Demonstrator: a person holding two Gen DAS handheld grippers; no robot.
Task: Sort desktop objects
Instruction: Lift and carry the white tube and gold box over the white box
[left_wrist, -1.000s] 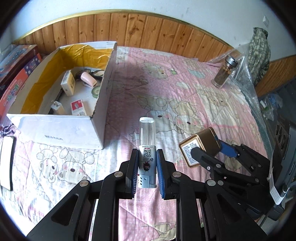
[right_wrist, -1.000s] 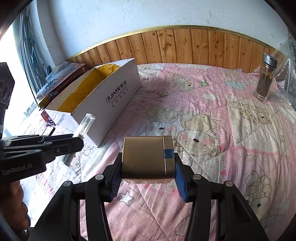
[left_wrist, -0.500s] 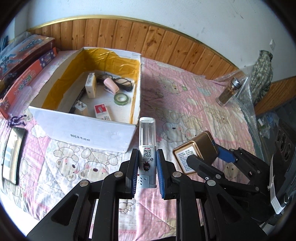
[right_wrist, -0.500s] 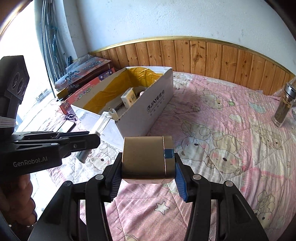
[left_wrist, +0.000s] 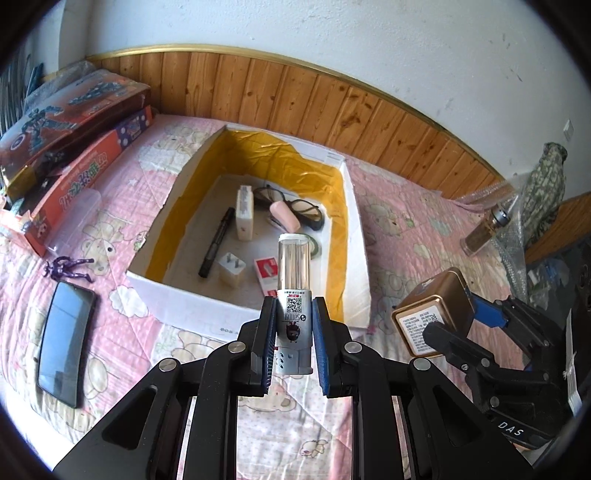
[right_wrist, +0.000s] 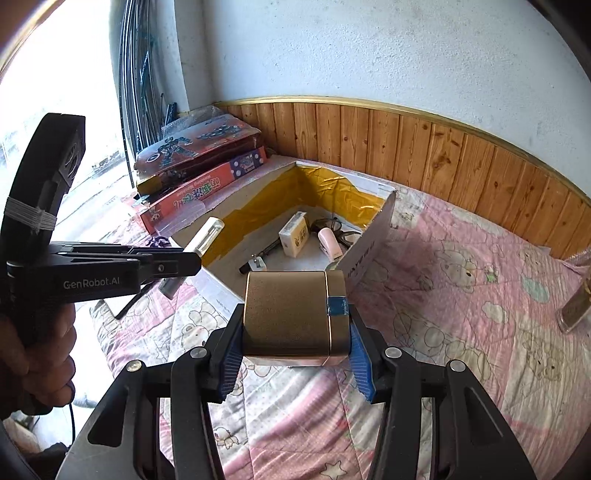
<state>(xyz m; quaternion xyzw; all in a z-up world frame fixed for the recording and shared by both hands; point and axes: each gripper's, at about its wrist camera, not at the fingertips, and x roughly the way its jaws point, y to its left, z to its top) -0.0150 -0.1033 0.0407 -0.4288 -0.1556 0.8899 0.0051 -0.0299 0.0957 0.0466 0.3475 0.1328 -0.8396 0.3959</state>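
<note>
Box (left_wrist: 354, 236): white carton with yellow lining, now close ahead of both my grippers, where a second ago it sat off to the left.
Left gripper (left_wrist: 294, 332): clenched on the clear-topped tube (left_wrist: 293, 266), held upright just short of the near wall.
Right gripper (right_wrist: 295, 350): grasping the gold tin (right_wrist: 291, 317), carried alongside.
Meaning: both items look nearly ready to drop in beside the pen (left_wrist: 218, 242) and charger (left_wrist: 232, 268).

One box (left_wrist: 207, 306), one phone (left_wrist: 64, 326), two game boxes (left_wrist: 79, 177), one bottle (left_wrist: 485, 236).
</note>
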